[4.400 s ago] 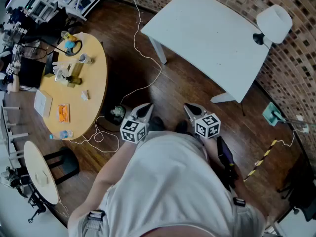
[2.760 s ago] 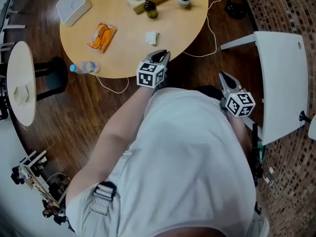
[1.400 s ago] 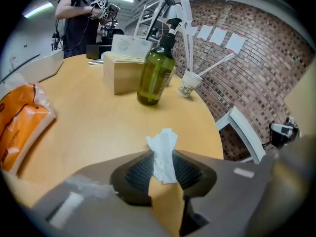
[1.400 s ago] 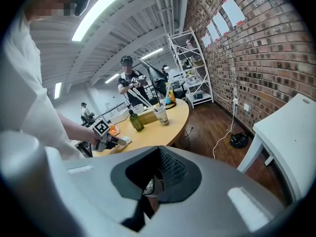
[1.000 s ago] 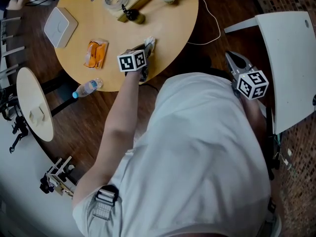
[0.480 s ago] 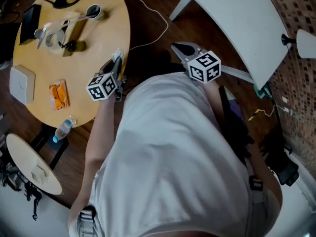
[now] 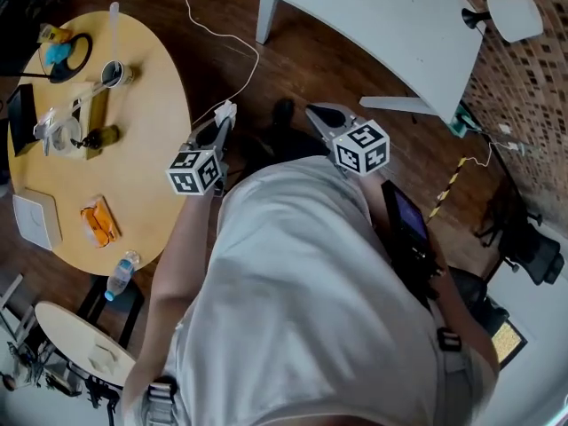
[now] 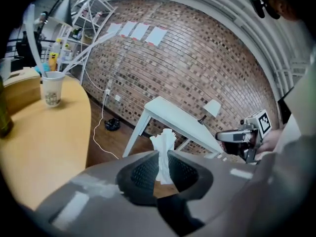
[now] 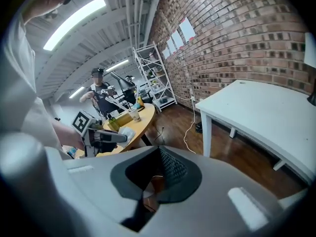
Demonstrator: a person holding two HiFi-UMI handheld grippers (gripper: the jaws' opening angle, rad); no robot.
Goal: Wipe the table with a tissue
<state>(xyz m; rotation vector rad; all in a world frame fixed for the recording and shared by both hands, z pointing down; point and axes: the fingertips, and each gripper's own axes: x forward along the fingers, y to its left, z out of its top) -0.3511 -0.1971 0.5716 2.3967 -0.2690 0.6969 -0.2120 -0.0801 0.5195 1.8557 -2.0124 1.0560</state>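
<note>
My left gripper [image 7: 219, 130] has its jaws nearly closed, pinching a crumpled white tissue [image 8: 163, 151] by its lower half. The upper half stands free above the tips, and I judge that a sensible hold, because it leaves a loose wad to press flat on a surface. The tissue is not on any surface yet. It hangs in the air over the wooden floor [image 7: 311, 69], short of the white table [image 7: 382, 16] and off that table's near leg side. The left gripper view looks past the tissue straight at the white table, so I take that to be the table to wipe. My right gripper [image 7: 319, 115] has its jaws together with nothing between them. It is held a little nearer the white table than the left one, tips angled toward it. I read it as simply riding along, free to steady something if needed. The round wooden table [image 7: 133, 149], crowded with small items, lies well apart from the white table, beyond my left gripper. The only thing I make out on the white table is a lamp [image 7: 510, 11] at its far end, so most of the top looks open for wiping.
</note>
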